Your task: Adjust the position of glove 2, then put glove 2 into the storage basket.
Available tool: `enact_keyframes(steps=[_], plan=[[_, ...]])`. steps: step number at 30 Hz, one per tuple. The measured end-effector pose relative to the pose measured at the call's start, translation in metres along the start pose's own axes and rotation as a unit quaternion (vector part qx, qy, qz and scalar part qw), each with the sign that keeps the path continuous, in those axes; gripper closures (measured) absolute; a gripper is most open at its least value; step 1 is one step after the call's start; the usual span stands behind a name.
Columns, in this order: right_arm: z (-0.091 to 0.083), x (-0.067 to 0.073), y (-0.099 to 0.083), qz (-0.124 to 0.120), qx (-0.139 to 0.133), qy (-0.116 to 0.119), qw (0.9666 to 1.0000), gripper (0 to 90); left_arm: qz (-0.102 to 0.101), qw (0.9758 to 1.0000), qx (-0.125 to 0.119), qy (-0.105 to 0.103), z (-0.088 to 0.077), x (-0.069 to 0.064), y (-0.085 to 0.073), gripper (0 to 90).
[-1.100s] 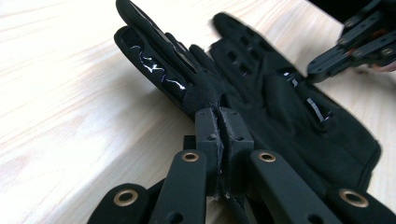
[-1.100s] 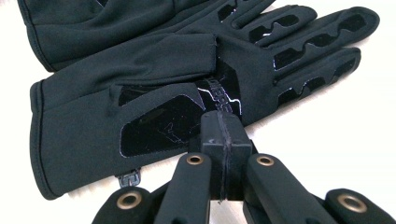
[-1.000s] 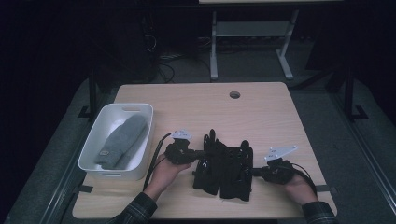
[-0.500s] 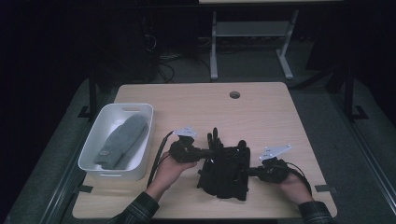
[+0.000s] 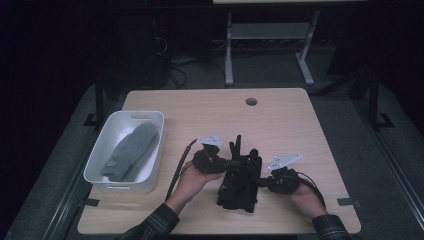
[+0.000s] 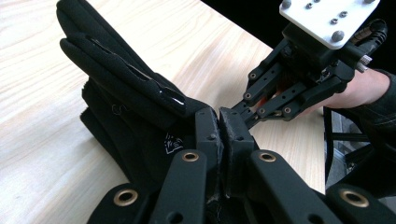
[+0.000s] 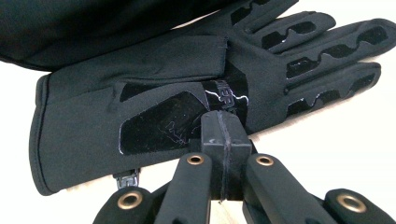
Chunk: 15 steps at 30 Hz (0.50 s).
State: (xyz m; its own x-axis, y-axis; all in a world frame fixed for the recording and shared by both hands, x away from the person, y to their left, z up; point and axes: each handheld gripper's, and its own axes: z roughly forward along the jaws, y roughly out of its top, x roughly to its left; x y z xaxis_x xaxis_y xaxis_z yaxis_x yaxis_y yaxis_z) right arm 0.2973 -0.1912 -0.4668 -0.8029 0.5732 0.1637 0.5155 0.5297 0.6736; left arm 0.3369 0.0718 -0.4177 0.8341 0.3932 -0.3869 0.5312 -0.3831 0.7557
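Observation:
A pair of black gloves (image 5: pixel 240 185) lies bunched at the table's near middle, fingers pointing away from the person. My left gripper (image 5: pixel 231 162) comes in from the left and is shut on one glove's edge; in the left gripper view that glove (image 6: pixel 130 93) stands lifted beside the closed jaws (image 6: pixel 219 122). From the right, my right gripper (image 5: pixel 261 182) is shut at the side of a glove. In the right gripper view this glove (image 7: pixel 154 88) shows glossy grip patches on its palm, and its lower edge runs into the closed jaws (image 7: pixel 223 122).
A white tub (image 5: pixel 100 172) at the left of the wooden table (image 5: pixel 280 120) holds a grey mitten (image 5: pixel 131 150). A cable hole (image 5: pixel 251 101) sits near the far edge. Beyond the table stands a metal frame (image 5: pixel 230 45) on a dark floor.
Both hands have drawn closer together, the left gripper going right and the right gripper going left. The gloves between them have bunched into a narrower heap, with fingers lifted.

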Motion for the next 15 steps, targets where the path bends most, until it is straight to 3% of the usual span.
enact_keyframes(steps=[15], plan=[[0.005, 0.002, 0.003, -0.006, -0.004, -0.001, 1.0, 89.9, 0.004, 0.9995, 0.028, -0.011, 0.032, -0.004, -0.002, 86.3]])
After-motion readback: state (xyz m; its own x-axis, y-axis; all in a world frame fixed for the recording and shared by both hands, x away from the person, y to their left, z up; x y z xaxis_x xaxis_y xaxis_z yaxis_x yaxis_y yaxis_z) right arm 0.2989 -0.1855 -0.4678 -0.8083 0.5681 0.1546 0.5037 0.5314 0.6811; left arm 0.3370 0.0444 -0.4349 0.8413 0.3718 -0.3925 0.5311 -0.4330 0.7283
